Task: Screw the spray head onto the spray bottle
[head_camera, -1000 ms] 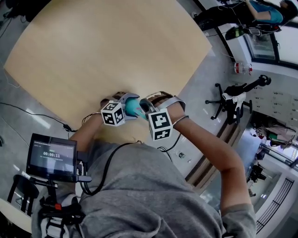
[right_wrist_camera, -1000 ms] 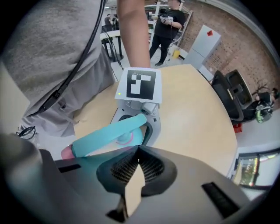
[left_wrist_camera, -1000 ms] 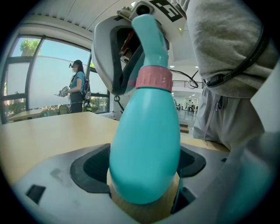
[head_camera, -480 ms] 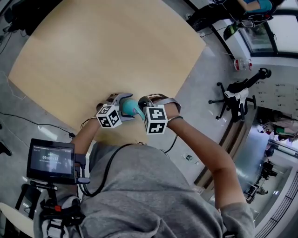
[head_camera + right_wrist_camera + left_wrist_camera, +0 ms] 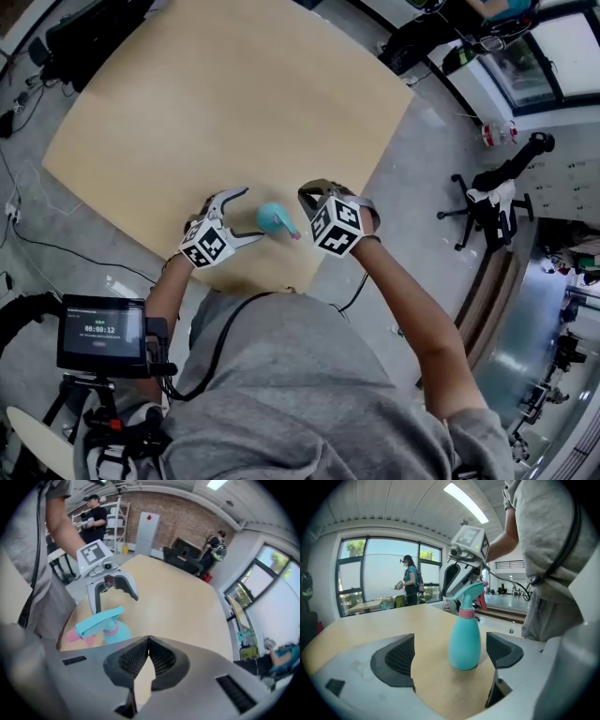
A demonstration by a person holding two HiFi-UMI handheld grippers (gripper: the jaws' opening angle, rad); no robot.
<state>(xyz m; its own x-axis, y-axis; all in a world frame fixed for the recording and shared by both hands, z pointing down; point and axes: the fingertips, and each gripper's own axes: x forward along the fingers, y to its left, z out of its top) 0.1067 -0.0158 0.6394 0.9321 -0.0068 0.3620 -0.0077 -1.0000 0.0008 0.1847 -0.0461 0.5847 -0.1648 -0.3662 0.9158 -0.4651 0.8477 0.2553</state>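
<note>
The spray bottle [image 5: 465, 639] is teal (neck band pink), the table [image 5: 234, 103] pale tan

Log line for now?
spray bottle: upright, spray head on; left gripper: jaws just opened, not touching bottle; right gripper: shut, empty

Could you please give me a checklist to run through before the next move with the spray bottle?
1. Spray head sits on the neck of the spray bottle: ok.
2. Head screwed fully tight: cannot tell.
3. Bottle stands upright on the table with nothing holding it: ok.
4. Left tool clear of the bottle: its jaws have just been opening and stand wide apart. The bottle is in line with the gap and the pads do not touch it: ok.
5. Right tool empty: jaws together on nothing: ok.
</note>
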